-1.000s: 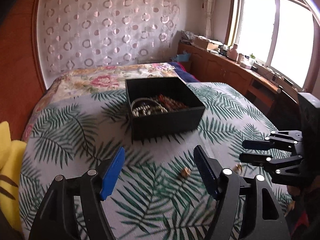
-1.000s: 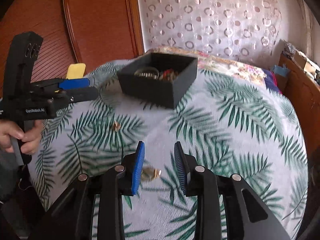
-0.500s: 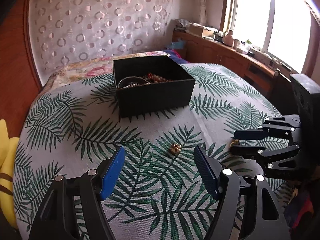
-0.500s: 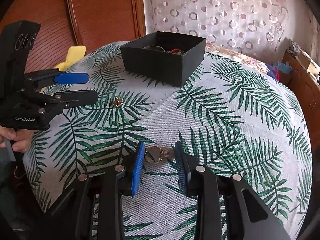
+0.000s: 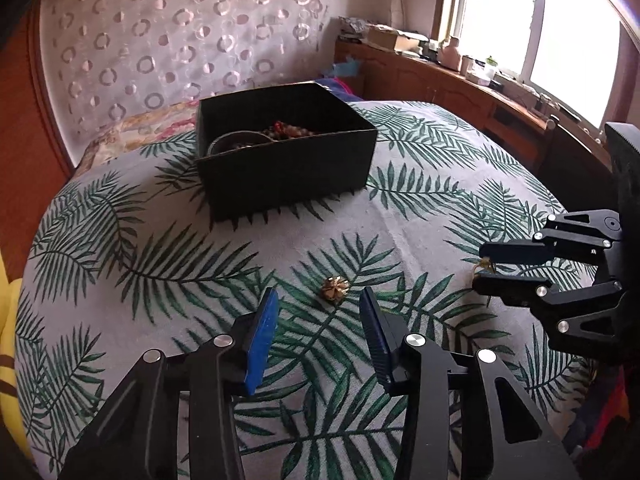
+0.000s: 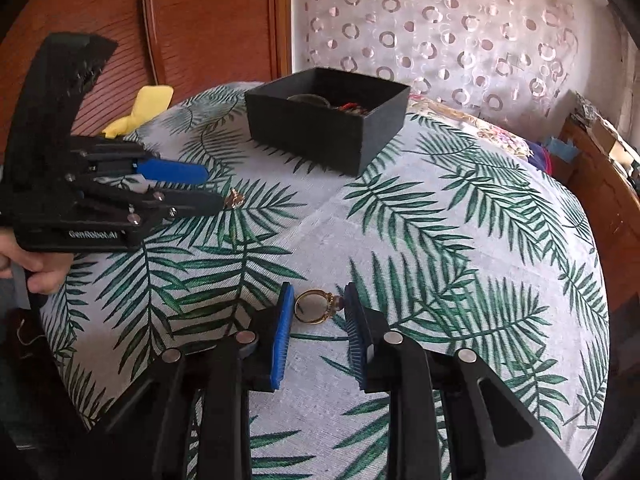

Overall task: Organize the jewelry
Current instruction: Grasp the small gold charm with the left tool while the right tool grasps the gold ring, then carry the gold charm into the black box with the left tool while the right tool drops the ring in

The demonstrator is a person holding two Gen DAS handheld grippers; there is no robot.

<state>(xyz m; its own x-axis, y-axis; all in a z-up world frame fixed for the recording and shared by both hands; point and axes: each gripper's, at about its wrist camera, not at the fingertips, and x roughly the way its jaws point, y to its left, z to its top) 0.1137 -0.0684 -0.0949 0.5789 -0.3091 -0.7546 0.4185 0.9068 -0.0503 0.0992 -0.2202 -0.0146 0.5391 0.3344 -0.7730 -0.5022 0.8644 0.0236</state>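
Observation:
A black open box [image 5: 280, 160] holding beads and bangles sits on the palm-leaf cloth [image 5: 160, 248]; it also shows in the right wrist view [image 6: 326, 116]. A small gold flower-shaped piece [image 5: 334, 289] lies on the cloth just ahead of my left gripper [image 5: 318, 306], which is open and low over it; the piece also shows in the right wrist view [image 6: 235, 200]. A gold ring [image 6: 316, 306] lies between the fingertips of my right gripper [image 6: 318, 304], which is open around it and partly narrowed. In the left wrist view the ring [image 5: 482, 266] peeks between the right gripper's fingers [image 5: 508, 254].
A yellow cloth [image 6: 138, 110] lies at the bed's left edge by the wooden headboard [image 6: 200, 20]. A wooden counter with clutter [image 5: 460, 76] runs under the window at right. A patterned curtain [image 5: 180, 40] hangs behind the box.
Both grippers have dropped lower and moved forward. My left gripper has narrowed and now has the gold flower piece just ahead of its tips. The ring now lies between the right fingertips.

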